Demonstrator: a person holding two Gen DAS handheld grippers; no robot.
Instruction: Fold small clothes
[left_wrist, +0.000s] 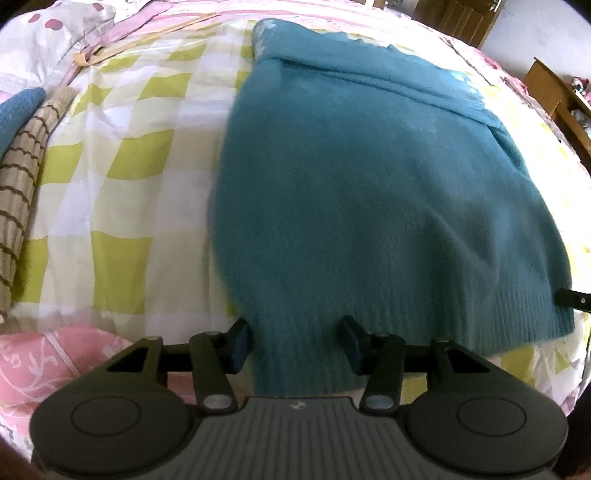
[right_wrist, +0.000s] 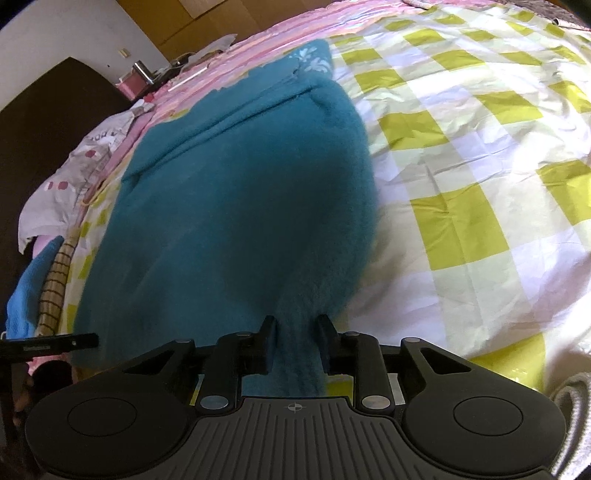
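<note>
You're facing a bed (right_wrist: 480, 155) under a sheet checked in yellow-green and white, with pink floral bedding (left_wrist: 33, 365) at its edges. Beyond it you see a white wall (right_wrist: 55, 33), brown wooden furniture (left_wrist: 554, 92) and soft daylight

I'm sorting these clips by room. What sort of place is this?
Most likely a bedroom. A teal sweater lies on a bed with a green-checked sheet and a pink floral quilt, and wooden furniture stands by the wall.
</note>
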